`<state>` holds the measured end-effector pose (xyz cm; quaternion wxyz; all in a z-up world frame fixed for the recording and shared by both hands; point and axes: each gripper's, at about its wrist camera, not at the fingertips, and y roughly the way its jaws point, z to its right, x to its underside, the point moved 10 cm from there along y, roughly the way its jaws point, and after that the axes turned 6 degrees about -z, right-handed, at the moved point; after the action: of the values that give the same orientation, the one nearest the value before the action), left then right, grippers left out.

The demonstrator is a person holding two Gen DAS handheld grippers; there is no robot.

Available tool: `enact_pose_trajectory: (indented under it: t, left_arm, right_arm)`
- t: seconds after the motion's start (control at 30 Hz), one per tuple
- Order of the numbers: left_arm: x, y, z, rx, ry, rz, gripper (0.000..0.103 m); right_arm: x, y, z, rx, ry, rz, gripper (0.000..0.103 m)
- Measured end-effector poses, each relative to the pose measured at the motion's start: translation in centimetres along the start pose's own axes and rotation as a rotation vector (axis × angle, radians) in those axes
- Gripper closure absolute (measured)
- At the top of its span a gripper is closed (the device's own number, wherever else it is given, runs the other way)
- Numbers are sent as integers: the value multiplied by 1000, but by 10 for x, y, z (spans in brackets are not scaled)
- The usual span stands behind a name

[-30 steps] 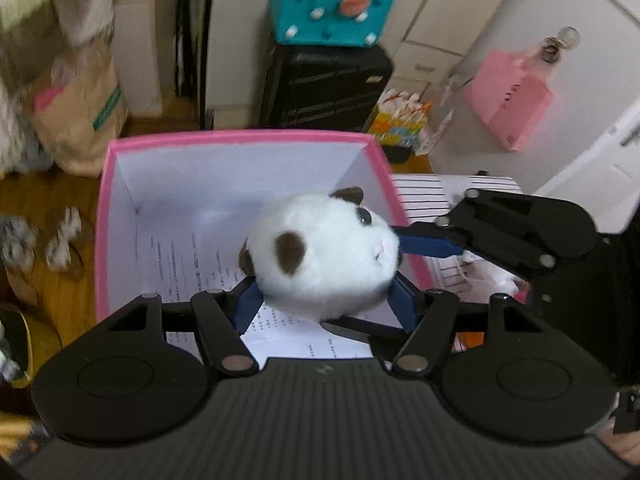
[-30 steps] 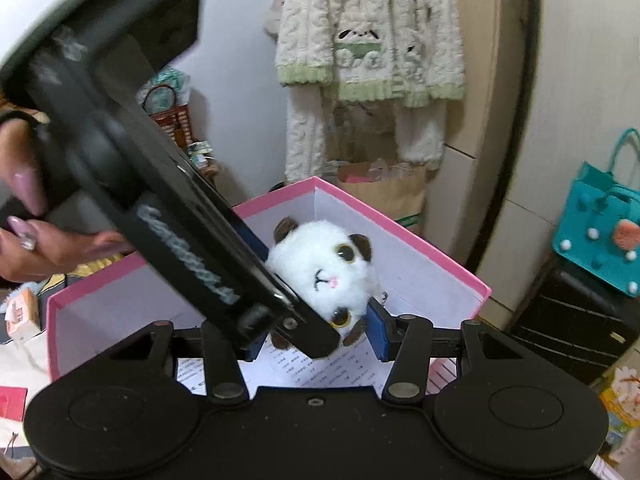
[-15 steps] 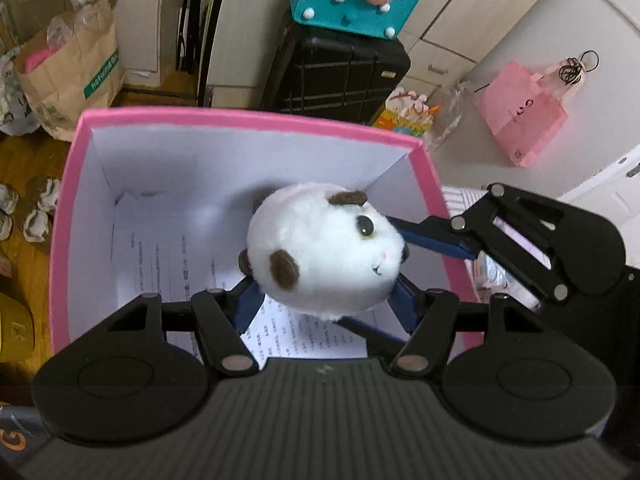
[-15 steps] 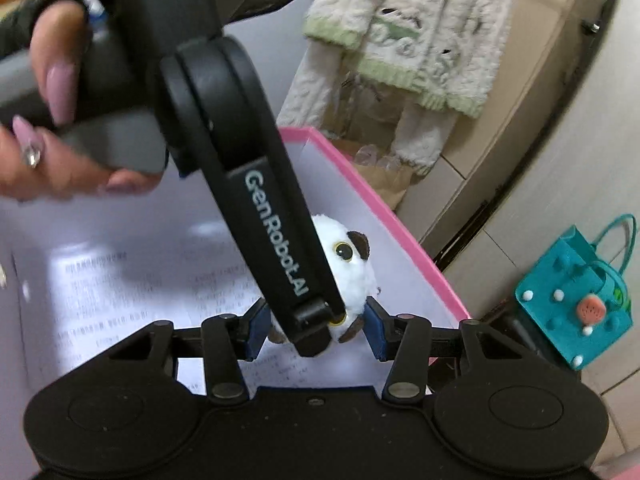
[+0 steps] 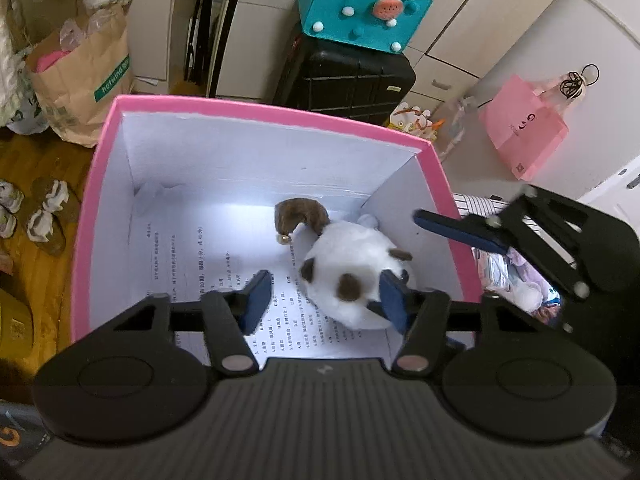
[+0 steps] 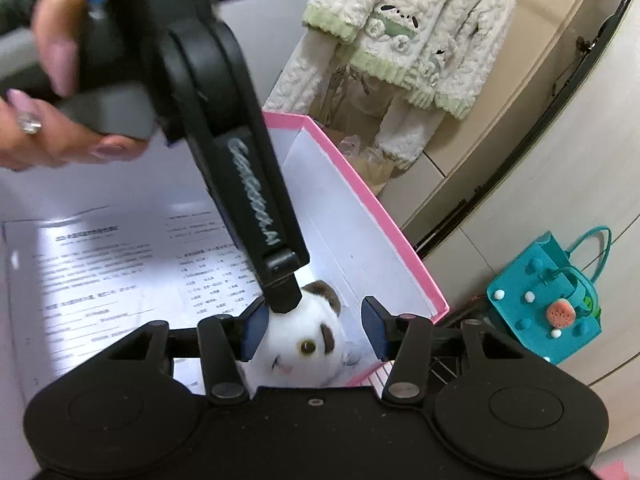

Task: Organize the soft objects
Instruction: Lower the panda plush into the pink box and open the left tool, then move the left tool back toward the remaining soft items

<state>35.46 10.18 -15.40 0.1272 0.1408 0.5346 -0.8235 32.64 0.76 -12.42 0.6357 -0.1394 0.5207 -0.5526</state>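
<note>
A round white plush toy [image 5: 352, 280] with brown ears and patches lies on the printed paper [image 5: 192, 256] inside the pink box [image 5: 260, 106], near its right wall. A brown curved piece with a small bell [image 5: 300, 216] lies just behind it. My left gripper [image 5: 325, 302] reaches down into the box and its jaws are closing. The toy rests against its right pad, with a gap at the left pad [image 5: 256, 300]. My right gripper [image 6: 314, 332] hovers open over the toy [image 6: 304, 344]. One finger [image 5: 456, 230] of the right gripper shows above the box's right wall.
A person's hand [image 6: 60, 80] holds the left gripper's handle. Behind the box stand a black suitcase [image 5: 348, 76] with a teal bag [image 5: 360, 4] on top, a brown paper bag [image 5: 80, 76] and a pink bag [image 5: 524, 128]. Slippers [image 5: 44, 216] lie on the wooden floor.
The toy was held up above the box between the pads of both grippers. It now lies on the box floor. My left gripper has sunk lower into the box and the right has rolled.
</note>
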Motion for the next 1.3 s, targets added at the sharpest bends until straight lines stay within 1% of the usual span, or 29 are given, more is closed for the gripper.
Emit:
enact_pose_trajectory:
  t: [0.13, 0.23, 0.3, 0.4, 0.5, 0.63, 0.77, 0.87, 1.07, 1.3]
  left_arm:
    - [1, 12, 2, -6, -16, -20, 55]
    - [5, 6, 10, -5, 3, -11, 55]
    - [8, -4, 15, -28, 30, 7, 55]
    - [18, -24, 25, -73, 78, 29, 54]
    - [29, -44, 35, -111, 119, 37, 53]
    - [46, -72, 46, -174, 164, 52, 50]
    - [64, -99, 57, -207, 194, 58, 44]
    - [81, -119, 65, -249, 223, 65, 40]
    - [111, -153, 78, -267, 246, 63, 37]
    - [147, -186, 95, -309, 308, 97, 33]
  right_arm:
    - [9, -19, 2, 12, 34, 25, 48]
    - [15, -38, 2, -16, 91, 44, 48]
    - [19, -51, 1, -34, 130, 54, 48]
    - [23, -69, -3, -87, 203, 64, 48]
    - [25, -86, -6, -136, 269, 69, 48]
    - [28, -113, -12, -175, 333, 81, 48]
    - [31, -139, -19, -209, 371, 79, 47]
    - [34, -156, -25, -233, 405, 67, 47]
    - [41, -186, -34, -237, 435, 66, 47]
    - [55, -221, -43, -245, 449, 81, 47]
